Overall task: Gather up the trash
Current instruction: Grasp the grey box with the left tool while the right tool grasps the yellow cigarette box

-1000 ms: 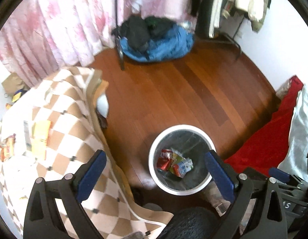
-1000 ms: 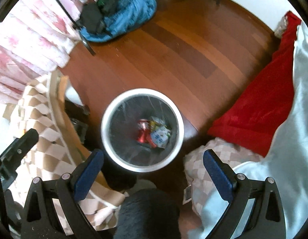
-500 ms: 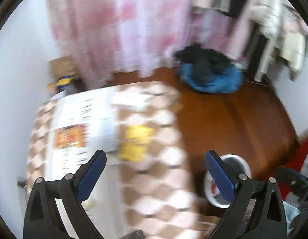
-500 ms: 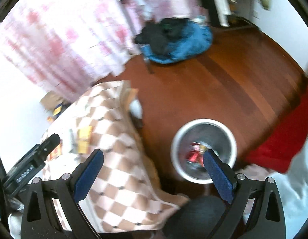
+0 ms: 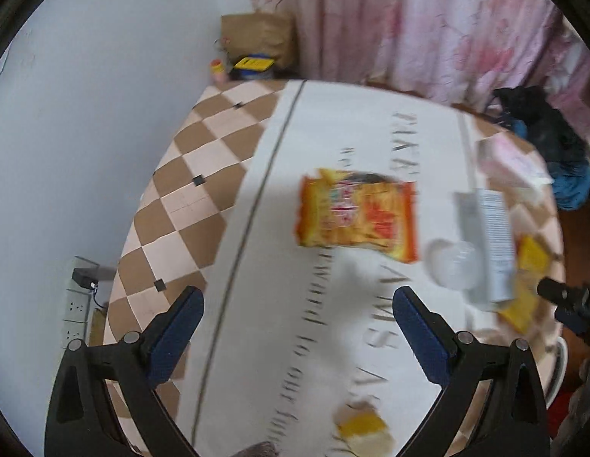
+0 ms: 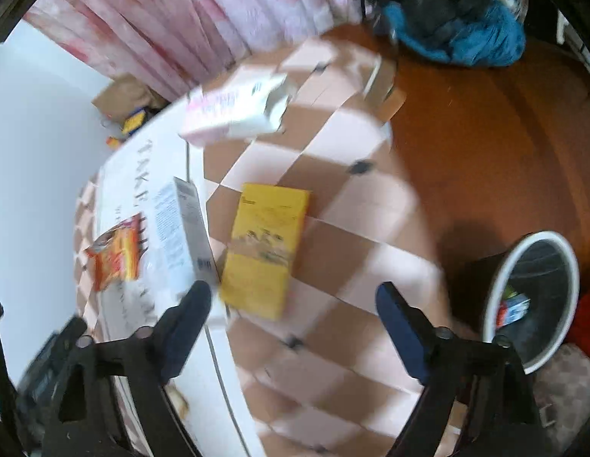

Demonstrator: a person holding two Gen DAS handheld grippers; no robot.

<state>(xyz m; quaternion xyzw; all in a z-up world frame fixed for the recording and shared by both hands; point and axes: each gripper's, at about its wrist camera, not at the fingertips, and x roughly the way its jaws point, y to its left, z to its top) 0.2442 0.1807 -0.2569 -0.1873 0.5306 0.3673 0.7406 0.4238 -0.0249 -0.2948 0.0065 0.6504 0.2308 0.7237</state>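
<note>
**Reaching for the next round of table litter**

Hovering over the checkered tablecloth [image 6: 356, 205], we are lining both claws up on fresh pickups; nothing is held in either.

- Left gripper [image 5: 295, 327]: jaws standing wide apart and empty, pointing down at the white printed sheet [image 5: 333, 342]. The orange snack packet [image 5: 356, 215] is lying just beyond the fingertips, and a yellowish crumpled scrap [image 5: 365, 432] is sitting near the lower edge of the view.
- Right gripper [image 6: 291, 312]: jaws closing, yet with nothing between the pads. The yellow box [image 6: 266, 251] is lying just ahead of them, beside the grey-and-white carton [image 6: 184, 236]; the pink-and-white carton [image 6: 238, 112] is resting farther off.
- Bin [image 6: 493, 297]: standing on the wood floor to the right of the table, already holding some wrappers.

We are judging the step as approach. Next, each claw is needing to drop squarely over its item, packet for the left, yellow box for the right, and straddle it before pinching.
</note>
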